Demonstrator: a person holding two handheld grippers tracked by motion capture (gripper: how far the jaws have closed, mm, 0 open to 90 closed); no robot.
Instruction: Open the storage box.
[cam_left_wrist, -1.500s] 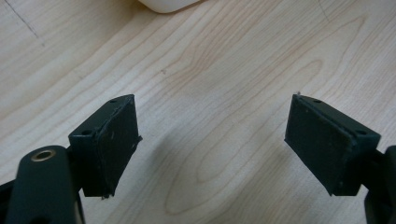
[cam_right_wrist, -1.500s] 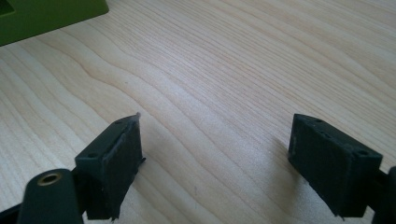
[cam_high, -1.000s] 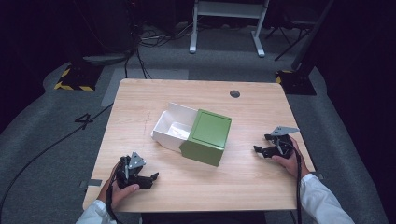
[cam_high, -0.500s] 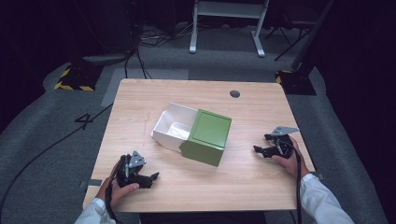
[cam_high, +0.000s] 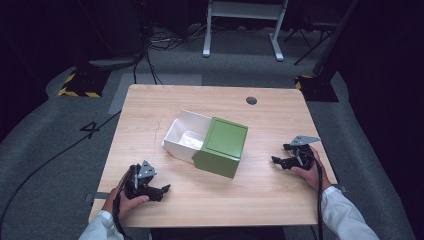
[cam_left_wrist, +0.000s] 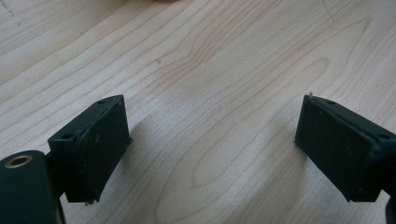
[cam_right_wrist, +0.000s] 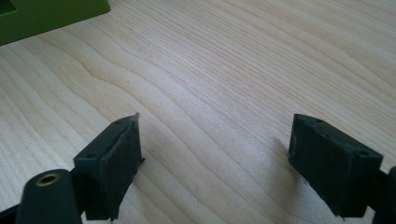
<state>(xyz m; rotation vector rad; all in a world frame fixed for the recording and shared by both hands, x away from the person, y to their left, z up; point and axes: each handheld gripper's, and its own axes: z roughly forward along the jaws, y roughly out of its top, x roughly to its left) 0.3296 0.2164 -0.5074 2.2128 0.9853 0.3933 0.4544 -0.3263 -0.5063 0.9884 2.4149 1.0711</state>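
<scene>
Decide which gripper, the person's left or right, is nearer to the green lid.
Right, by a small margin. The right gripper rests on the table just right of the green lid. The left gripper sits near the front left corner, diagonally farther off.

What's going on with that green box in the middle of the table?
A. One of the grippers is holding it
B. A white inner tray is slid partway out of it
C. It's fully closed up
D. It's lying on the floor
B: in the high view the white tray sticks out of the green box, showing its hollow inside, while the left gripper and right gripper rest apart from it on the table.
</scene>
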